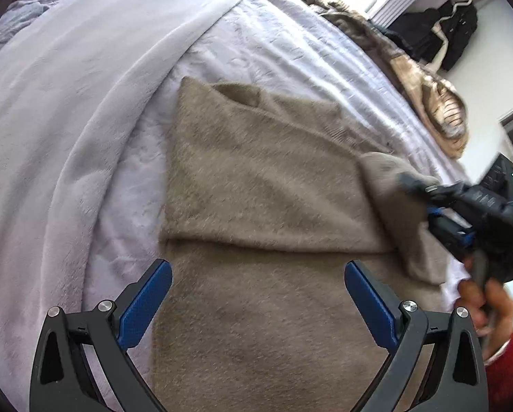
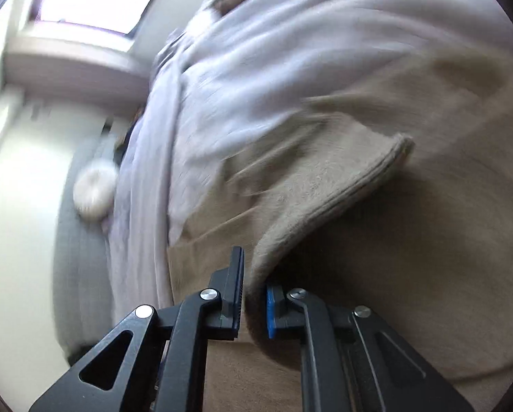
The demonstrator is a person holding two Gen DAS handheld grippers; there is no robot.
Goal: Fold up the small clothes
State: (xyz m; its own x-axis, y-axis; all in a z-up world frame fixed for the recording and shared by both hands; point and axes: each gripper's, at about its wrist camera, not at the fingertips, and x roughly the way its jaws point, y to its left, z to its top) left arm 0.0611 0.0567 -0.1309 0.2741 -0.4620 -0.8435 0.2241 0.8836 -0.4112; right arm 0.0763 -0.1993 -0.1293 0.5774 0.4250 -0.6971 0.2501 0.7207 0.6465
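Observation:
A fuzzy beige sweater [image 1: 263, 185] lies on the white bedspread [image 1: 291, 44], its upper part folded over the lower part. My left gripper [image 1: 258, 274] hovers over the lower part, open, with nothing between its blue pads. At the right edge of the left wrist view my right gripper [image 1: 424, 189] is shut on a flap of the sweater. In the right wrist view the right gripper [image 2: 254, 292] pinches the ribbed hem of the sweater [image 2: 325, 192], which rises from between the pads; the picture is blurred.
A pale lilac blanket [image 1: 67, 103] covers the left of the bed. A brown patterned cloth [image 1: 428, 96] lies along the far edge, with dark clothes [image 1: 438, 34] against the wall. A hand in a red sleeve [image 1: 503, 353] holds the right gripper. A round white object [image 2: 95, 189] lies beside the bed.

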